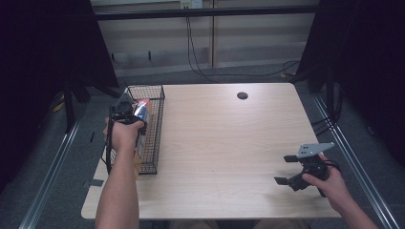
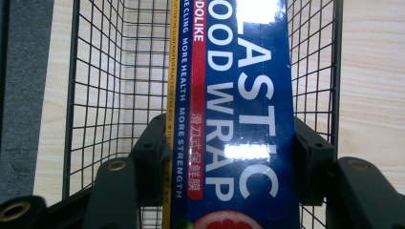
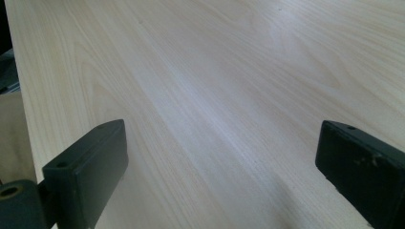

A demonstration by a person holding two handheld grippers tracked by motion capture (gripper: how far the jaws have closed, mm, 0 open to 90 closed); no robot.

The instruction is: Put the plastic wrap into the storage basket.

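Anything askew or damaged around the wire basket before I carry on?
Nothing stands out. The plastic food wrap box sits clamped in the left claw over the wire basket, undented; the right claw hangs open above bare table.

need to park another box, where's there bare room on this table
The table lies bare between the wire basket and the right gripper, up to the cable hole. It is crowded inside the basket, around the food wrap box.
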